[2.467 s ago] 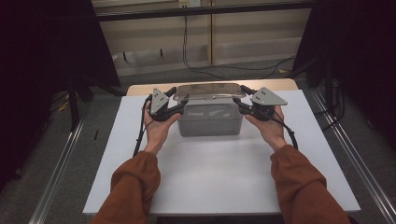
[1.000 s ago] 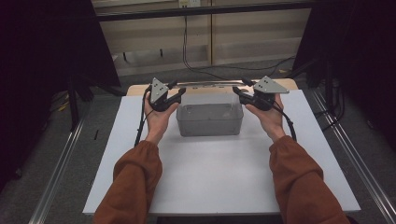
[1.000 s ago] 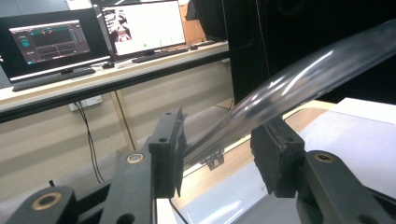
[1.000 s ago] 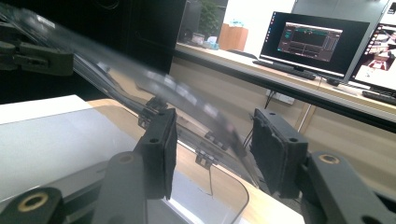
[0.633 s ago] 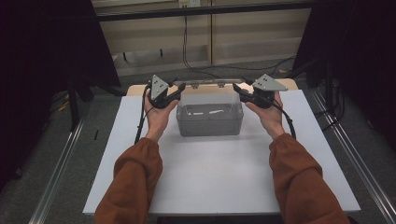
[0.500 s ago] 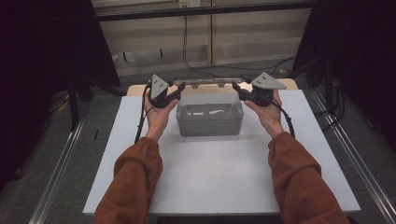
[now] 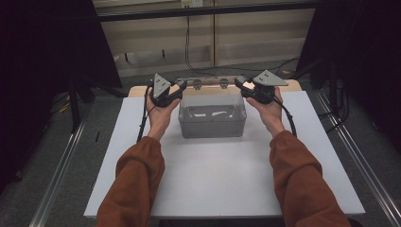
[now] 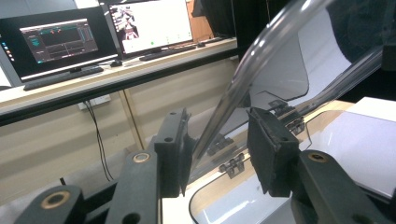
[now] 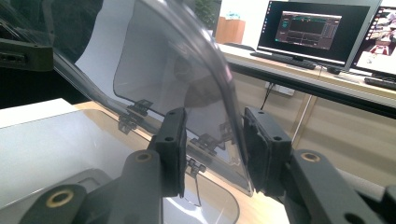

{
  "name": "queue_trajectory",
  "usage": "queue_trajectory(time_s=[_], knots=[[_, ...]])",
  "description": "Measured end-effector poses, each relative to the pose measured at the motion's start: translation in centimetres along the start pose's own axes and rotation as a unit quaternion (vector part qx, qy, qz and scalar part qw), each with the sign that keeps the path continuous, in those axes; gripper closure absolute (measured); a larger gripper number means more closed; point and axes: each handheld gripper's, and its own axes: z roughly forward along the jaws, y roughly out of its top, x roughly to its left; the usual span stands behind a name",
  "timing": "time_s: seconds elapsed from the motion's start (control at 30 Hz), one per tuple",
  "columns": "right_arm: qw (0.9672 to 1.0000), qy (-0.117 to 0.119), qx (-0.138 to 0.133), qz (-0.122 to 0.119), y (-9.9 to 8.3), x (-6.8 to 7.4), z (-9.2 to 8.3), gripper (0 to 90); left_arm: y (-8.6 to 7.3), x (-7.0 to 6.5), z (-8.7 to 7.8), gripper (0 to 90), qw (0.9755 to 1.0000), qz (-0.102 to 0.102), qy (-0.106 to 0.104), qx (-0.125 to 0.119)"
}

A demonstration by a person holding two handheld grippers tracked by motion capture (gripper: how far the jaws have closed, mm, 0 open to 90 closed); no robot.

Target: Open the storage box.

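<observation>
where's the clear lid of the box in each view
High view: the clear lid stands raised at top centre, above the grey box.
Left gripper view: it slants from upper right down between the jaws.
Right gripper view: upper left to centre, its edge between the jaws.
Shared landmark: the lid's hinges.

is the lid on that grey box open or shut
Open: the clear lid is swung up on its rear hinges, and the grey box shows its inside.
</observation>
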Motion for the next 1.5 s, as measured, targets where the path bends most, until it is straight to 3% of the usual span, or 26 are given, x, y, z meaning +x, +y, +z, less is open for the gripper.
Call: queue_trajectory(time_s=[0.37,0.5,0.77,1.07,1.5], knots=[[1.0,-0.004,0.002,0.006,0.0,-0.6,0.6,58.0,0.1,0.3,0.6,59.0,1.0,0.003,0.005,0.005],[0.9998,-0.015,0.001,0.011,-0.1,-0.6,1.0,51.9,-0.1,0.4,0.8,58.4,0.9999,-0.001,0.009,0.006],[0.9998,-0.011,0.008,0.013,-0.9,-1.0,1.7,56.7,-0.2,0.8,1.1,60.6,0.9999,-0.006,0.005,0.007],[0.9991,-0.016,0.012,0.038,-2.2,-1.8,2.3,60.3,-0.1,1.0,1.6,64.1,0.9999,-0.005,0.011,0.004],[0.9988,-0.011,0.02,0.043,-2.3,-2.0,3.8,62.7,-0.3,1.7,2.0,63.1,0.9998,-0.009,0.015,0.008]])
